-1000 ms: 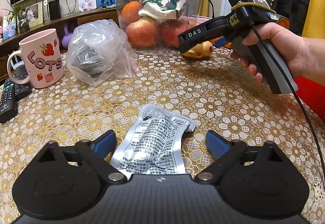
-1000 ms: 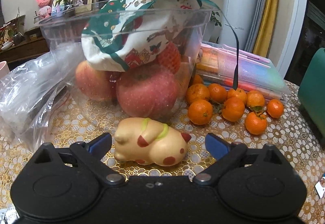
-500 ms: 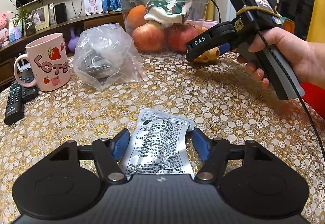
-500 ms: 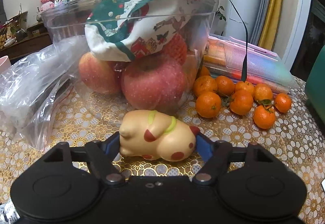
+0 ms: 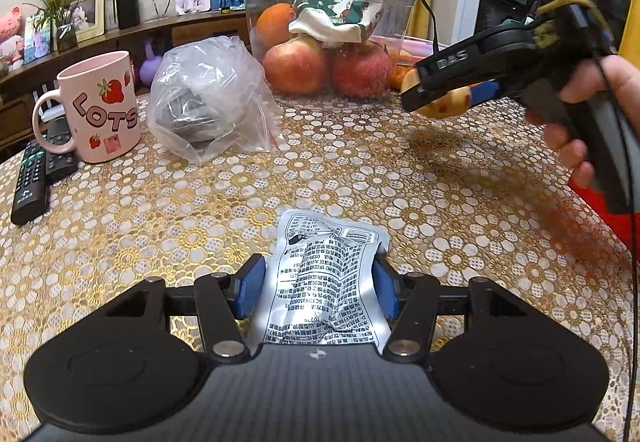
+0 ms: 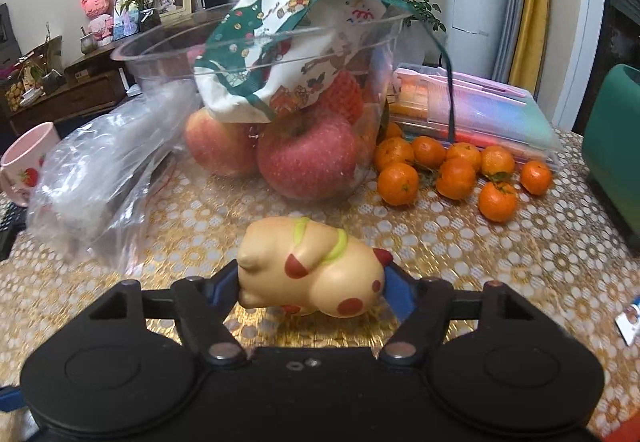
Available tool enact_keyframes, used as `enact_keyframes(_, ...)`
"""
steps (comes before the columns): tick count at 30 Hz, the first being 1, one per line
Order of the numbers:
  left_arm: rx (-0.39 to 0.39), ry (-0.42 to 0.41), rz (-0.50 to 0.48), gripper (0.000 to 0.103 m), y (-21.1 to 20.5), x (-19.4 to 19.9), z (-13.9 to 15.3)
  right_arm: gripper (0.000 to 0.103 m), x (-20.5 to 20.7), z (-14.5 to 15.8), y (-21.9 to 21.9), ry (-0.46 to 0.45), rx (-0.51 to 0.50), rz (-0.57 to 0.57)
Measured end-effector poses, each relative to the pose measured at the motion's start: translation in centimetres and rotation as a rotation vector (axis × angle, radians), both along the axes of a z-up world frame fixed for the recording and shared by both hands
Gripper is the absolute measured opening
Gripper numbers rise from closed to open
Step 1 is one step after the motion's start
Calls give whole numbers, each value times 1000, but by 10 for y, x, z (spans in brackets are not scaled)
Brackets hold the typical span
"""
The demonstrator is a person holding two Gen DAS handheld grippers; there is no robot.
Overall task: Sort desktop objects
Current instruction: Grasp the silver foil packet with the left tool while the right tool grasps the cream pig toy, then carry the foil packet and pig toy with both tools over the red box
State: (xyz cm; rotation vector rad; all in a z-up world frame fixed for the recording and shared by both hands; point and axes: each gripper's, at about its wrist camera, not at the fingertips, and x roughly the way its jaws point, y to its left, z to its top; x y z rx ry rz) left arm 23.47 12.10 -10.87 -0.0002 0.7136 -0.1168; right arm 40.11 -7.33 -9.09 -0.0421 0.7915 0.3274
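A crinkled silver foil packet (image 5: 328,242) with black print lies on the gold lace tablecloth (image 5: 200,209). My left gripper (image 5: 318,276) straddles it, jaws still closing, and both blue pads press its sides. In the right wrist view a cream toy animal with red spots (image 6: 316,266) sits between the blue pads of my right gripper (image 6: 312,282), whose jaws are closing onto it. The toy hangs a little above the table. The left wrist view shows a hand holding the right gripper (image 5: 448,89) at the right, the toy (image 5: 444,105) in its fingers.
A clear tub (image 6: 160,53) of apples with a Christmas cloth bag stands beyond the toy. Several mandarins (image 6: 452,173) and a pastel pen case (image 6: 480,109) lie to its right. A plastic bag (image 5: 208,97), pink mug (image 5: 100,105) and remotes (image 5: 32,177) sit left.
Both grippers' jaws have closed in from wide: the left onto the foil packet, the right onto the toy. The right gripper has lifted the toy off the table.
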Motion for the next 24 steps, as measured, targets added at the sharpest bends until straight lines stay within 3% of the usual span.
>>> enact_keyframes(9, -17, 5, 18, 56, -10, -15, 15, 72, -41, 24, -23, 9, 25, 15)
enact_keyframes(24, -48, -41, 6, 56, -44, -65, 77, 72, -127, 72, -55, 0, 41, 102)
